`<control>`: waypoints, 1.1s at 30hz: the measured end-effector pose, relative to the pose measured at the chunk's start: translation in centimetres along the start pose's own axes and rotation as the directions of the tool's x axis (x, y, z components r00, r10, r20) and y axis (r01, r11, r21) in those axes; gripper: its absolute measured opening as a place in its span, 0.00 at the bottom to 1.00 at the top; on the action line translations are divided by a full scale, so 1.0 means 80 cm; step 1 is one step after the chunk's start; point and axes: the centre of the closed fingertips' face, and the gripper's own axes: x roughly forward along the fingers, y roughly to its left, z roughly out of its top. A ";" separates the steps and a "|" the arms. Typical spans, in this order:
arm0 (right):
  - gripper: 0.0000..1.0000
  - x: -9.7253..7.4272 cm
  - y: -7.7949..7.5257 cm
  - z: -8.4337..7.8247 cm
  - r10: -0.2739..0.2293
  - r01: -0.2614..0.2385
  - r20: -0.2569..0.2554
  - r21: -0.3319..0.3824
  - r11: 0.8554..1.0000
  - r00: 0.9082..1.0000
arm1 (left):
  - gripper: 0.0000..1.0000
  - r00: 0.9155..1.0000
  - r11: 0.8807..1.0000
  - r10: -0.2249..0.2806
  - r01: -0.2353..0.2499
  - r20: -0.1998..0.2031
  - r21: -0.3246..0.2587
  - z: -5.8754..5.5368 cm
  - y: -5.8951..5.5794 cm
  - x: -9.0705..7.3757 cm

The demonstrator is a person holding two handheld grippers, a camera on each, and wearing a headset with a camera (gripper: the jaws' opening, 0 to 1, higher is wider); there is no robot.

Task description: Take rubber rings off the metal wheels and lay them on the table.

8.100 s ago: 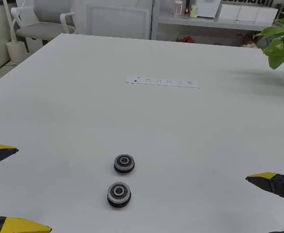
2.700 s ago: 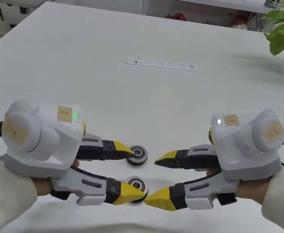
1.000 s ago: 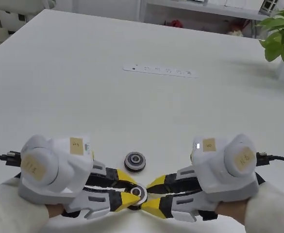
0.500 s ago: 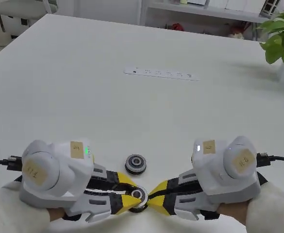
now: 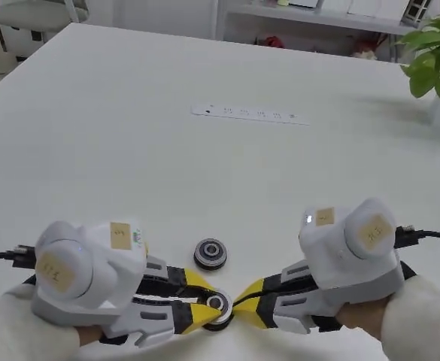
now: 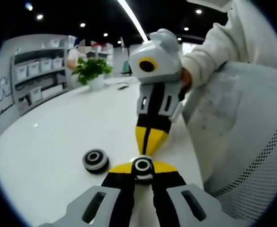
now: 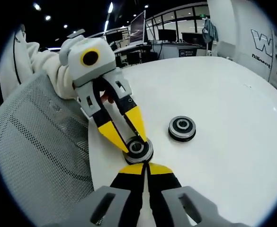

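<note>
Jaws of the left gripper [image 6: 143, 168] are pinching the near wheel [image 7: 137, 149], one yellow tip on either side of it, low over the bench [image 5: 129, 150] (whether it rests there or is just lifted, I cannot tell); jaws of the right gripper [image 7: 147, 168] are pressed together, their joined tips touching the wheel's edge head-on to the left gripper; whether they have nipped the rubber ring [image 7: 140, 160] I cannot tell. The far wheel [image 5: 210, 254] lies flat on the bench just beyond the pair, ring on, well clear of both. The coming move seems to turn on one thing: the ring lies straight ahead of the right tips, on the rim facing them, with the wheel's face turned up; so the right gripper looks placed to peel outward while the left anchors the wheel.
</note>
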 end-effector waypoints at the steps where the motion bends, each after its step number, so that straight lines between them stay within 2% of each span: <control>1: 0.00 0.000 0.000 0.000 0.005 -0.005 0.005 0.010 1.000 1.000 | 0.14 1.000 1.000 -0.001 0.001 0.000 0.002 0.000 0.000 0.000; 3: 0.00 0.000 0.000 0.000 0.016 -0.016 0.015 0.055 0.998 1.000 | 0.14 1.000 1.000 -0.002 0.002 0.002 0.001 0.000 0.000 0.000; 8: 0.00 -0.001 0.002 0.000 0.020 -0.020 0.009 0.037 0.999 1.000 | 0.14 1.000 1.000 -0.008 0.008 0.010 0.003 0.001 -0.001 0.001; 14: 0.00 -0.005 -0.001 0.000 0.020 -0.022 0.015 0.140 0.990 1.000 | 0.14 1.000 1.000 -0.010 0.010 0.012 0.010 0.001 -0.001 0.003; 21: 0.00 -0.008 -0.005 0.001 0.009 -0.015 0.029 0.177 0.984 1.000 | 0.14 1.000 1.000 -0.010 0.010 0.012 0.014 0.003 0.001 0.006; 24: 0.00 -0.009 -0.006 0.000 0.010 -0.018 0.036 0.212 0.977 0.999 | 0.14 1.000 1.000 -0.011 0.011 0.009 0.017 0.003 0.001 0.007; 30: 0.00 -0.012 -0.006 0.004 0.027 -0.048 0.070 0.321 0.946 0.997 | 0.14 1.000 1.000 -0.008 0.008 0.009 0.016 0.003 0.001 0.007; 33: 0.00 -0.012 -0.006 0.005 0.025 -0.045 0.066 0.331 0.942 0.998 | 0.14 1.000 1.000 -0.004 0.004 0.010 0.017 0.003 0.001 0.007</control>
